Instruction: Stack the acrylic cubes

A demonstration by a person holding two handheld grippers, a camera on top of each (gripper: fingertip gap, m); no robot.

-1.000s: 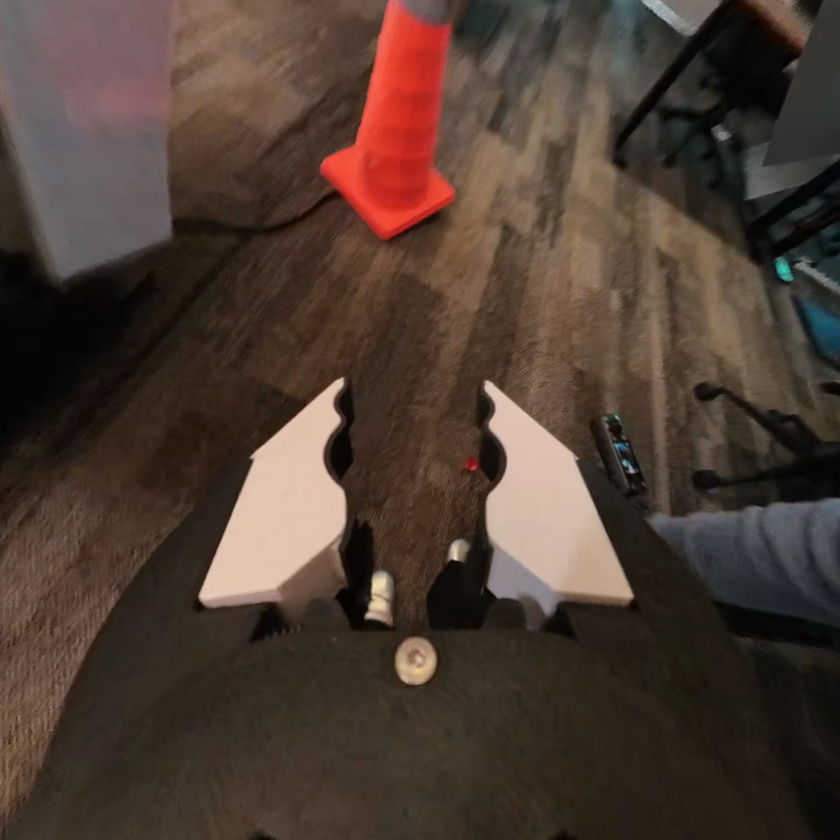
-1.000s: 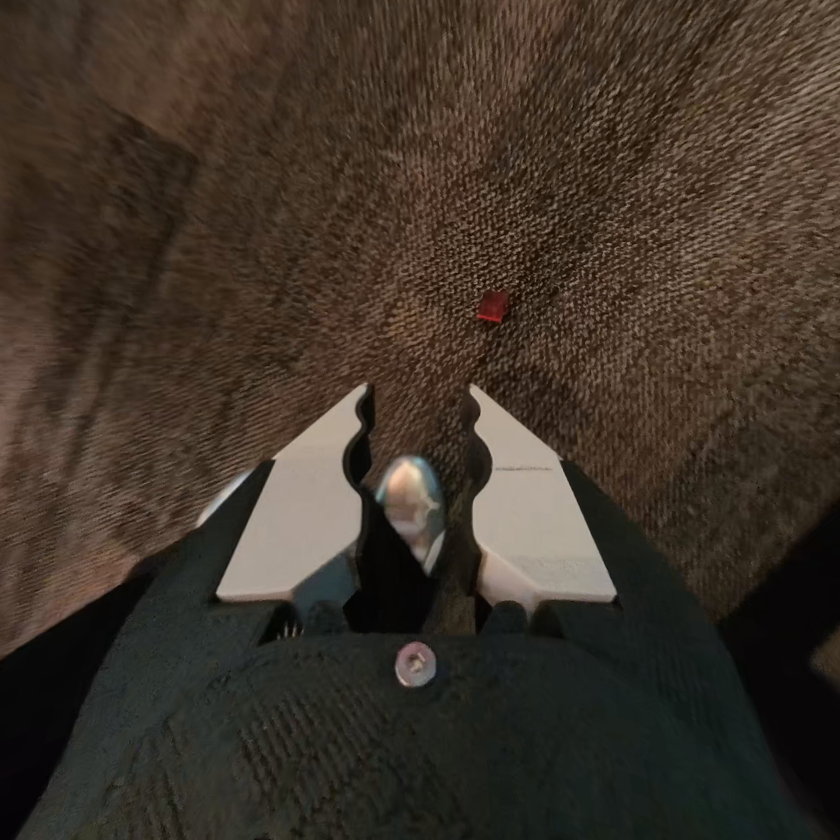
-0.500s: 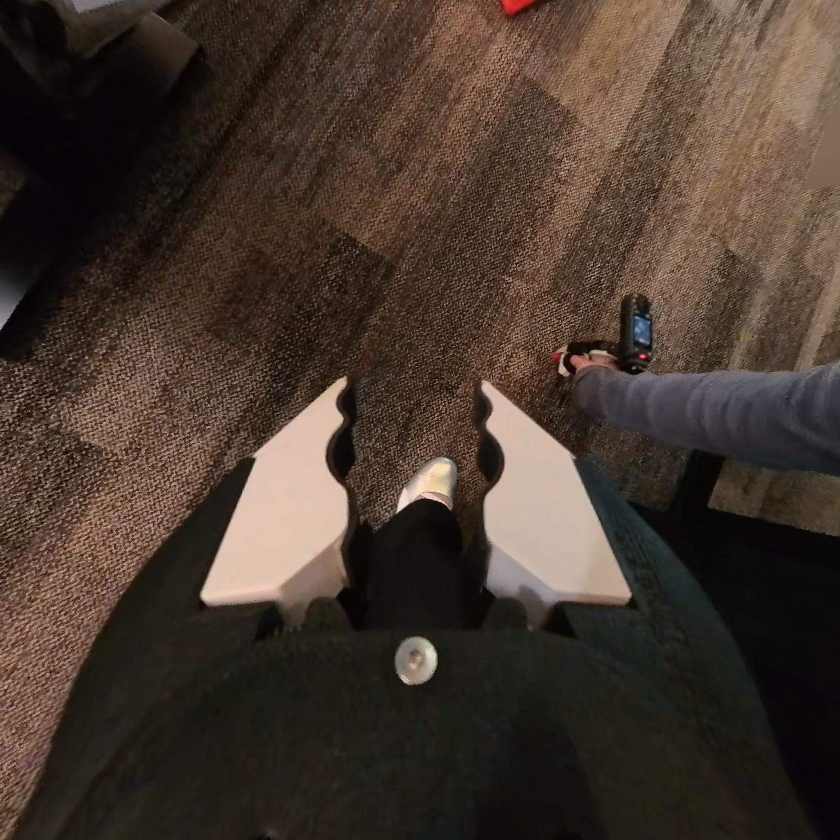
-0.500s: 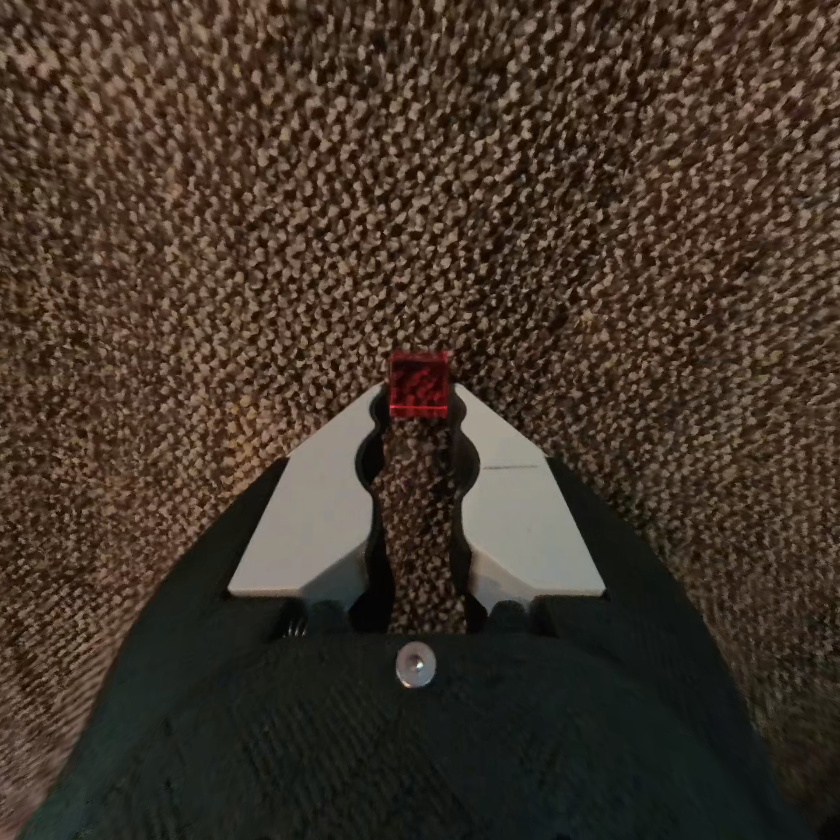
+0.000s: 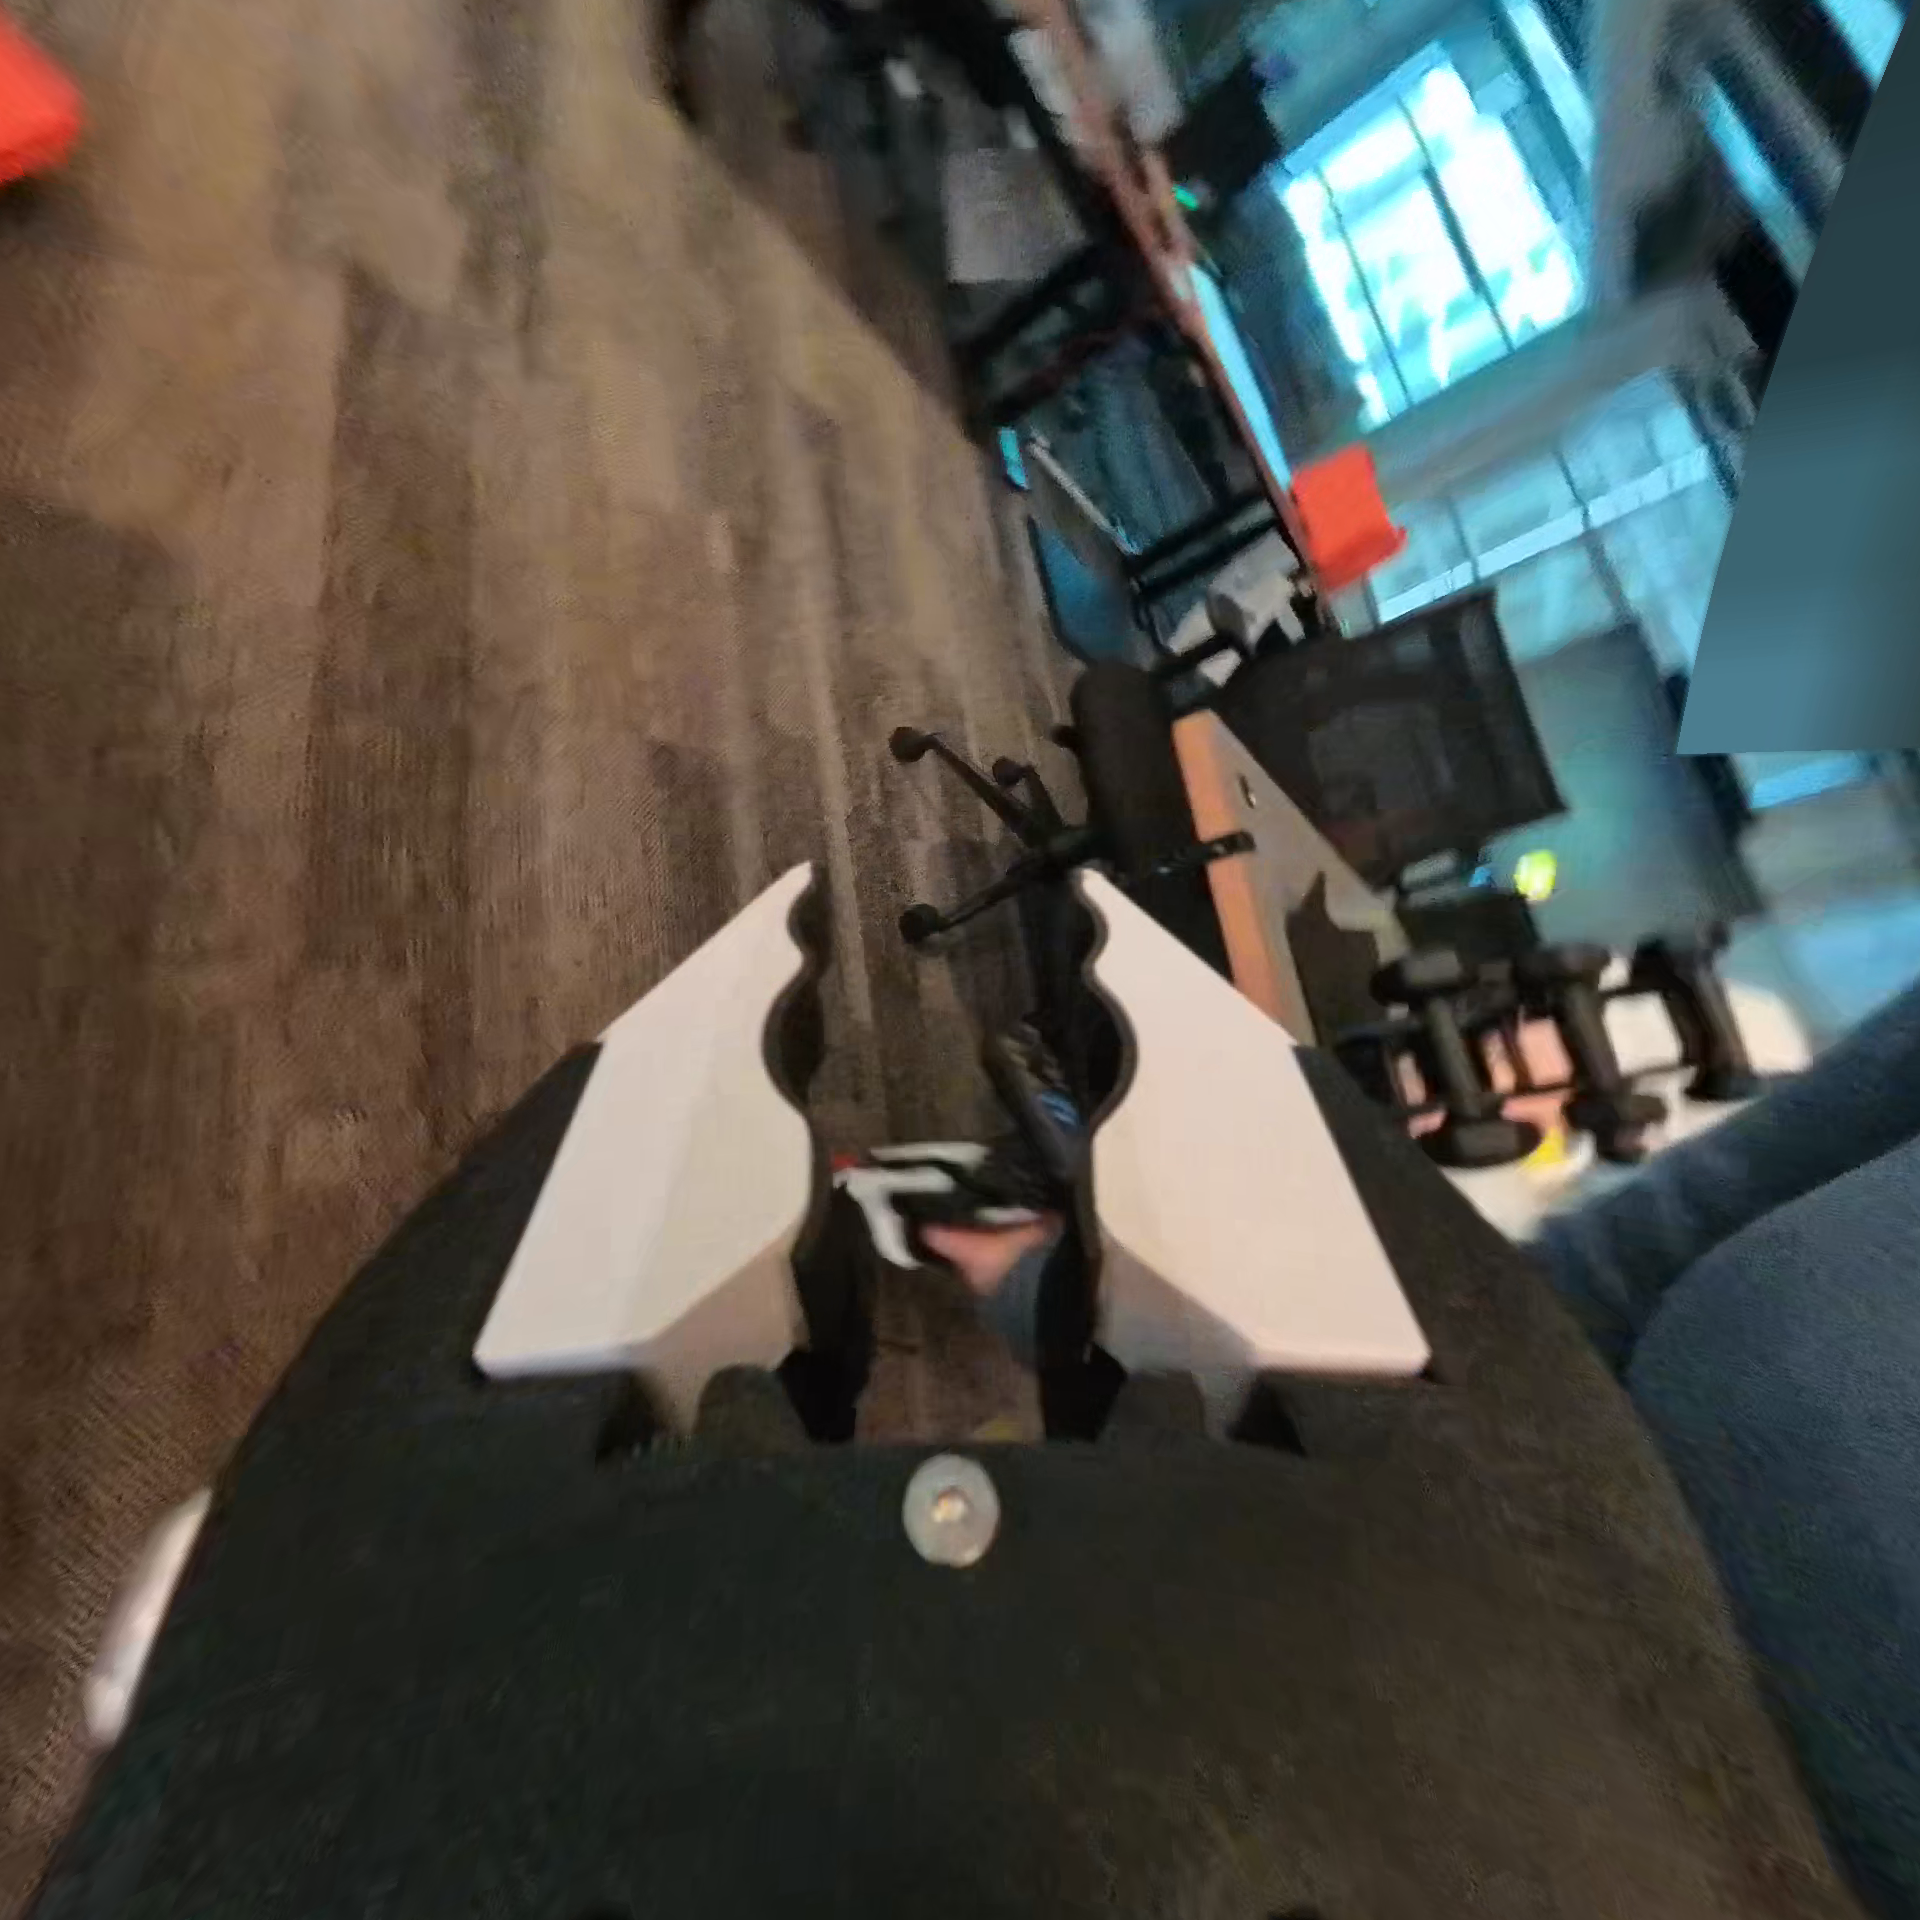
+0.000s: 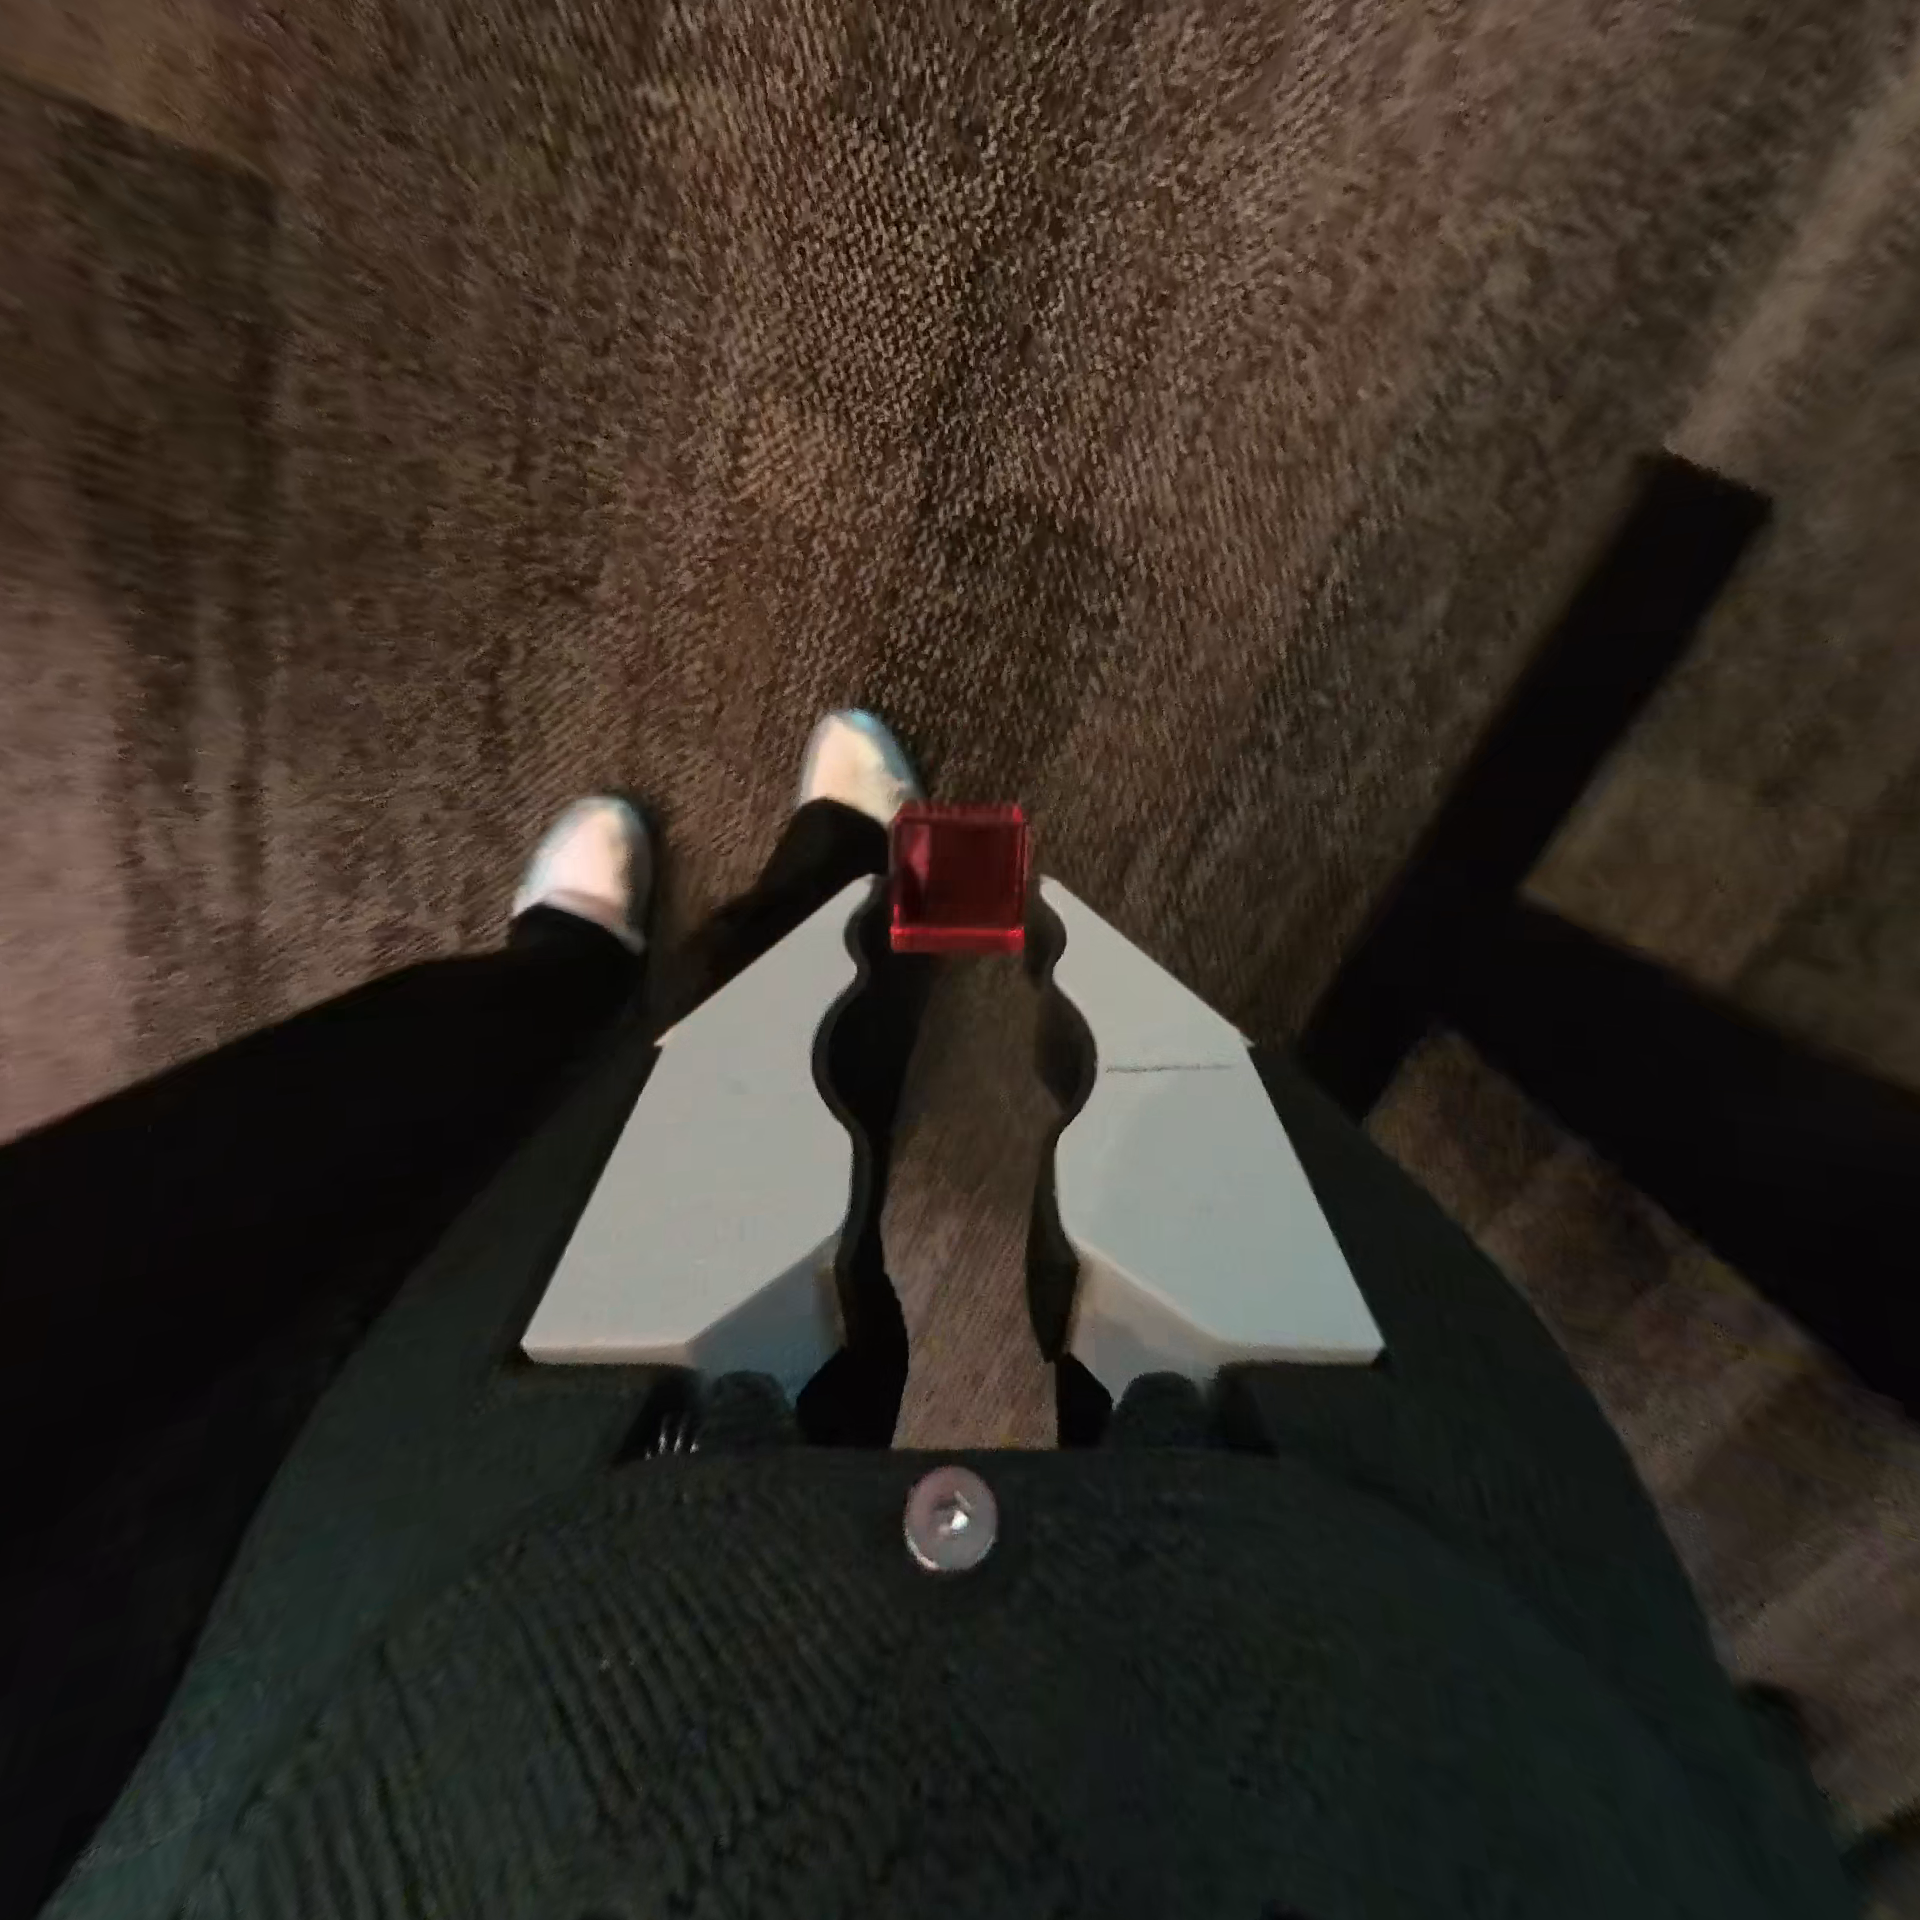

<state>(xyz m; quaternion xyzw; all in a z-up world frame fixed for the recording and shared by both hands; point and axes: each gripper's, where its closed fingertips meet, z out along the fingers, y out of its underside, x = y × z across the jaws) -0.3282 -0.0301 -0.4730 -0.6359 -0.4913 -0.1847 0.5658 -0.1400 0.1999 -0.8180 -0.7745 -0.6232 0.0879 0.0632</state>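
Note:
My right gripper (image 6: 958, 896) is shut on a small translucent red cube (image 6: 958, 878). Both white fingertips press its sides, and it hangs well above the brown carpet (image 6: 935, 364). My left gripper (image 5: 945, 894) is open and empty, held in the air and pointing across the carpet toward the room. Between its fingers, farther off, the left wrist view shows the right gripper (image 5: 935, 1184) with the hand (image 5: 987, 1262) that holds it; the cube cannot be made out there.
The person's two light shoes (image 6: 587, 862) (image 6: 857, 764) and dark trousers stand below the right gripper. A dark frame (image 6: 1538, 779) lies to its right. An office chair base (image 5: 997, 831), dumbbells (image 5: 1538, 1039) and an orange cone's corner (image 5: 31, 114) show in the left wrist view. The left gripper's tips are roughly 45 cm from the right gripper's.
My right gripper came down to the red cube on the carpet, closed on it and lifted it high. My left gripper narrowed slightly and swung up to face the room.

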